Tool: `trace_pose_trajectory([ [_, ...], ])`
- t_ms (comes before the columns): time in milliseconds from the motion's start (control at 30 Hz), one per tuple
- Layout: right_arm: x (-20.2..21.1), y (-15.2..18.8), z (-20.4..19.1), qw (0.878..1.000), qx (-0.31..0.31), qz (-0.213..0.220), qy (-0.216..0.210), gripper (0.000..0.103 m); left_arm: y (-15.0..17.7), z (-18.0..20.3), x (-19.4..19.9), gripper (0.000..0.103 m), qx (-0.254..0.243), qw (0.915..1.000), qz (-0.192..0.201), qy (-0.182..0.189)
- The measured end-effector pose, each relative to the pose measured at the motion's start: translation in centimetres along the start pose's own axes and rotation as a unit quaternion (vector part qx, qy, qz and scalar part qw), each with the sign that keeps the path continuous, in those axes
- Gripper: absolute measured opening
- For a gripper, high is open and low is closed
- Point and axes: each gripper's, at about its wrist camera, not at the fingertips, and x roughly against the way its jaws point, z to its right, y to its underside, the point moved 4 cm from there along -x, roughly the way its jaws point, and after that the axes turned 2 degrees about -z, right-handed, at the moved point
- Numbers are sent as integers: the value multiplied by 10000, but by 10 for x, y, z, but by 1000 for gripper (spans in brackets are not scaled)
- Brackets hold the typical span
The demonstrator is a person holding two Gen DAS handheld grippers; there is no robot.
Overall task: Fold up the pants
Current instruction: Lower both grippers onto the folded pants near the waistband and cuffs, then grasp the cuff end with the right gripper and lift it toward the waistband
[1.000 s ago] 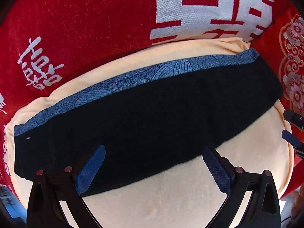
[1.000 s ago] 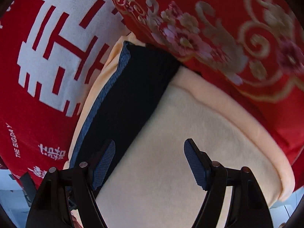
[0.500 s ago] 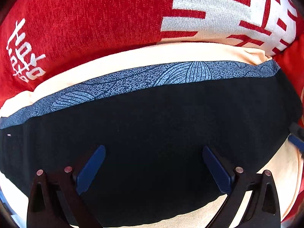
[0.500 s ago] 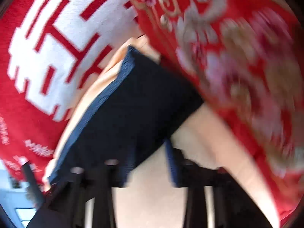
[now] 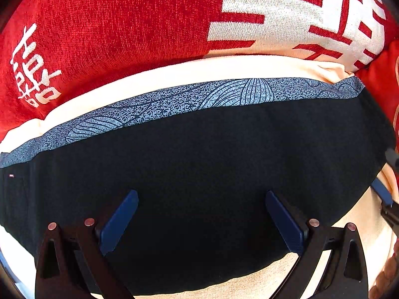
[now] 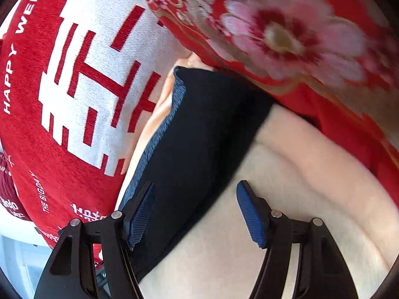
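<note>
The pants [image 5: 199, 164] lie folded as a long dark navy strip with a speckled blue patterned band [image 5: 189, 99] along the far edge, flat on a cream cushion [image 5: 249, 67]. My left gripper [image 5: 200, 214] hovers open just over the middle of the strip, both blue pads wide apart. In the right wrist view the strip's end [image 6: 207, 129] runs away from me. My right gripper [image 6: 194, 209] straddles its near edge, left pad over the dark cloth, right pad over the cushion [image 6: 299, 174]; its jaws are opening and do not press on the cloth.
A red cushion with white lettering [image 5: 124, 25] backs the cream cushion. A red floral cushion [image 6: 286, 32] crowds the strip's right end. The right gripper's tip [image 5: 384, 194] shows at the right edge of the left wrist view.
Both grippers have come down closer to the pants, which now fill more of each view. The right gripper tilted, narrowed midway, then widened again.
</note>
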Motion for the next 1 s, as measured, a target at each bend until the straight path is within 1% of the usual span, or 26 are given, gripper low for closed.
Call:
trace_pose_trajectory([
  [167, -13, -14, -7, 9993, -57, 356, -51, 71, 4, 0, -1, 103, -19, 10000, 83, 12],
  [200, -17, -16, -10, 9994, -102, 317, -46, 71, 2, 0, 0, 103, -48, 10000, 80, 15],
  [233, -22, -19, -13, 9996, -149, 238, 42, 68, 1, 0, 1, 100, -68, 10000, 58, 31],
  [267, -23, -20, -14, 9994, -170, 147, 250, 41, 0, 0, 4, 86, -42, 9999, 27, 117],
  [300, -23, -23, -16, 9992, -184, 92, 336, 15, -3, 0, 8, 78, -4, 9997, 12, 242],
  [333, -20, -24, -18, 9995, -214, 91, 213, 15, -5, 2, 12, 66, 2, 9993, 1, 382],
  [367, -16, -25, -23, 9997, -157, 85, 191, 15, -7, 6, 17, 64, -17, 9985, 11, 549],
  [433, -6, -24, -36, 9997, 120, 134, 159, 15, -11, 15, 27, 64, -85, 9966, 157, 799],
  [500, 3, -22, -51, 9989, 435, 159, 107, 15, -13, 28, 27, 64, -148, 9941, 236, 1050],
  [533, 6, -21, -56, 9983, 539, 170, 117, 15, -11, 35, 20, 64, -123, 9917, 120, 1275],
  [567, 8, -19, -62, 9976, 654, 179, 110, 15, -6, 42, 8, 65, -58, 9881, -122, 1535],
  [600, 8, -18, -67, 9970, 742, 173, 119, 15, -2, 46, 3, 65, -40, 9897, 23, 1432],
  [633, 7, -16, -73, 9961, 865, 128, 147, 14, 2, 53, 4, 66, -238, 9914, 239, 1268],
  [667, 8, -14, -80, 9948, 995, 132, 198, 15, 5, 58, 4, 66, -402, 9924, 302, 1125],
  [700, 7, -12, -86, 9934, 1118, 105, 234, 15, 7, 60, 4, 66, -414, 9924, 340, 1108],
  [767, 9, -9, -99, 9897, 1391, 119, 321, 14, 7, 55, 2, 66, -261, 9905, 297, 1318],
  [867, 11, 1, -120, 9828, 1792, 108, 437, 15, 6, 53, 0, 66, -330, 9881, 263, 1477],
  [967, 10, 17, -150, 9687, 2415, 26, 579, 15, 6, 49, 0, 66, -392, 9848, 280, 1670],
  [1000, 10, 24, -160, 9634, 2610, 10, 615, 15, 6, 40, 2, 66, -357, 9834, 264, 1757],
])
